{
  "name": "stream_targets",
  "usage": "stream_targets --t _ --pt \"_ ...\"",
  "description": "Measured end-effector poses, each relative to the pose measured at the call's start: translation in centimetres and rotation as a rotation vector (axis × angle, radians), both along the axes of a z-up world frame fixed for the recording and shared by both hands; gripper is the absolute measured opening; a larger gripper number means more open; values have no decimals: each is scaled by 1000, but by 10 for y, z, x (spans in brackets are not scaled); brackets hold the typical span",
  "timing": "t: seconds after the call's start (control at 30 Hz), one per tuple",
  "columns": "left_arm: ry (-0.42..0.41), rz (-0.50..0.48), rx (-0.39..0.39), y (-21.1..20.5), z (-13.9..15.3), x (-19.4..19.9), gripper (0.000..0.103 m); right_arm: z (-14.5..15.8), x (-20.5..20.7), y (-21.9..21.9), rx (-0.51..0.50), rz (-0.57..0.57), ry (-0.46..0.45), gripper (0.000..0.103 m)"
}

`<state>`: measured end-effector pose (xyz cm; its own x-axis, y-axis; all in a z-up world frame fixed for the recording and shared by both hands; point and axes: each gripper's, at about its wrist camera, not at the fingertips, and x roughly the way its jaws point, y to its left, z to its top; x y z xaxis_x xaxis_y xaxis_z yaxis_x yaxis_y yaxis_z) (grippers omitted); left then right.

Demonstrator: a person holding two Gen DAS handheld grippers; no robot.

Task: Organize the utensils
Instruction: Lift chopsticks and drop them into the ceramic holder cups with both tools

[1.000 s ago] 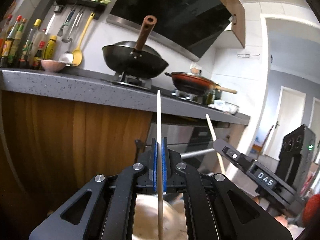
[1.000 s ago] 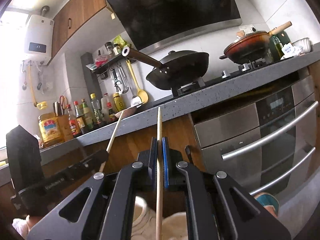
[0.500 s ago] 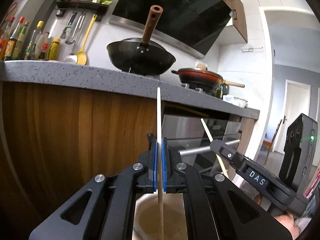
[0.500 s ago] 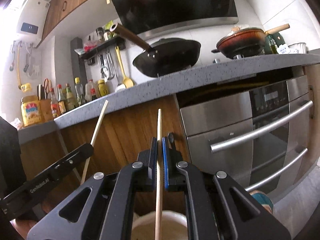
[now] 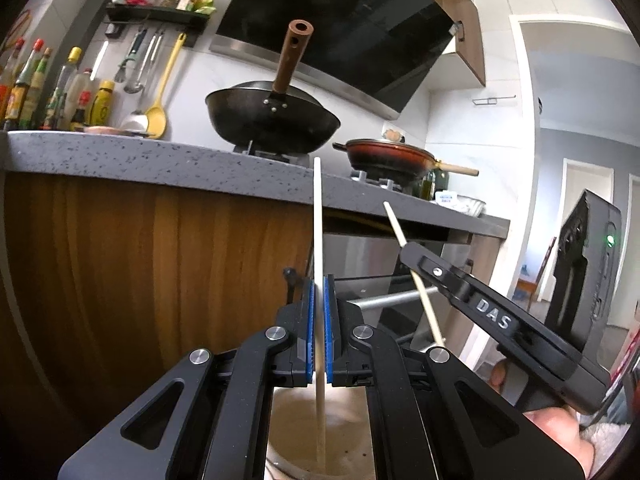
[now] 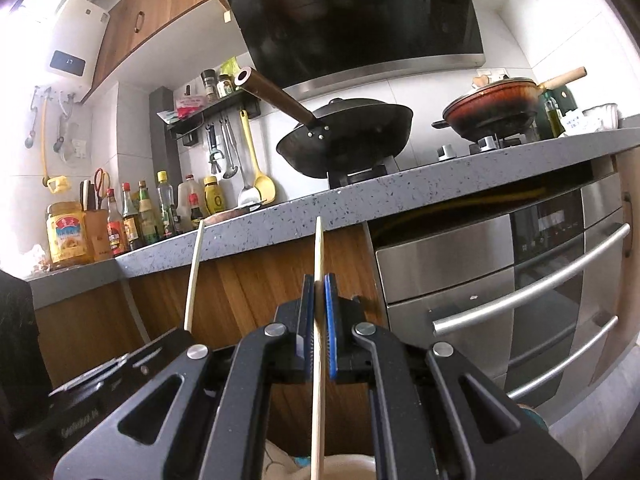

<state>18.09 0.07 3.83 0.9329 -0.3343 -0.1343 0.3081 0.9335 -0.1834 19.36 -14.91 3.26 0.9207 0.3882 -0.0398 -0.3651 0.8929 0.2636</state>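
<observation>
My left gripper (image 5: pixel 319 292) is shut on a pale wooden chopstick (image 5: pixel 318 220) held upright, its lower end over a beige round holder (image 5: pixel 316 432) beneath the fingers. My right gripper (image 6: pixel 319 292) is shut on a second chopstick (image 6: pixel 318 248), also upright, above a pale rim (image 6: pixel 344 466) at the bottom edge. The right gripper (image 5: pixel 412 246) and its chopstick (image 5: pixel 394 224) show at the right of the left wrist view. The left gripper's body (image 6: pixel 120 364) and its chopstick (image 6: pixel 194 276) show at the left of the right wrist view.
A grey stone counter (image 5: pixel 120 160) over wooden cabinet fronts (image 5: pixel 140 260) faces me. On it sit a black wok (image 5: pixel 272 120) and a red pan (image 5: pixel 388 156). Sauce bottles (image 6: pixel 140 216) and hanging utensils (image 6: pixel 248 156) line the wall. A steel oven (image 6: pixel 520 300) stands at the right.
Both grippers rose slightly after dipping low, so the counter top and bottles show more again. Each still grips its chopstick upright over the holder.
</observation>
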Motion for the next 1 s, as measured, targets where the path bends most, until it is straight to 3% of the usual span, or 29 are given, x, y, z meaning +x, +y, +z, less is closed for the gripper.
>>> stream_targets --t 0.4,0.8,0.87,1.0 --pt "2 -9 -3 3 -9 4 5 0 1 0 -29 -28 -17 5" --pt "61 -39 4 5 -20 1 5 -25 -10 -21 1 -5 87 6" --pt "67 -38 14 4 -23 -1 5 -26 -13 -22 3 8 102 9" --pt "72 -23 23 5 -22 -7 9 -23 -25 -25 4 23 97 32"
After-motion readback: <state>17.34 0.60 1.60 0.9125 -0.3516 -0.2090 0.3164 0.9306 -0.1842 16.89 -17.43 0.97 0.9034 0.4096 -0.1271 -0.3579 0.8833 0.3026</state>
